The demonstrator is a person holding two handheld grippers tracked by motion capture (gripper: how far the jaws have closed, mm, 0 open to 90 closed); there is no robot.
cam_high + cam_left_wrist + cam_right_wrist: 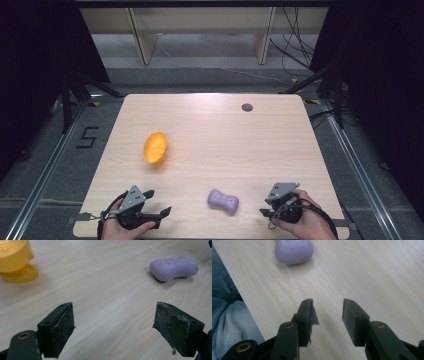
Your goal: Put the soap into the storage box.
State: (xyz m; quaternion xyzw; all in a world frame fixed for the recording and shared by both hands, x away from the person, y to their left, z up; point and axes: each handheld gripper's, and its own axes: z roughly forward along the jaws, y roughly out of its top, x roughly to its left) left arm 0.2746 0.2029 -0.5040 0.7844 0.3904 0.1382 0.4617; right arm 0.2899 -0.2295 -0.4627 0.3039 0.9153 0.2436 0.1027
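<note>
Left gripper (159,214): nearest to the high camera, at about 7 o'clock on the table, in my left hand. Its jaws are spread wide and hold nothing.

Right gripper (265,212): at about 5 o'clock, in my right hand. Its jaws are a little apart, not as wide as the left ones, and nothing is between them.

Table (210,130): pale wood, with a small dark round hole near the far edge at about 1 o'clock.

Purple soap bar (223,201): it lies flat on the table near 6 o'clock, between my two grippers and apart from both. It is thin in the middle and fat at both ends, like a peanut.

How the soap will feel: I think it is hard, light and smooth, so it could slip out. It looks dry.

Where to grab it: I would pinch it across the thin middle, so the fat ends stop it sliding.

Orange soap dish (155,147): at about 10 o'clock, well away from the soap. It is a plastic cup with tiny holes in the bottom. I guess it is light and may tip if I bump it.
</note>
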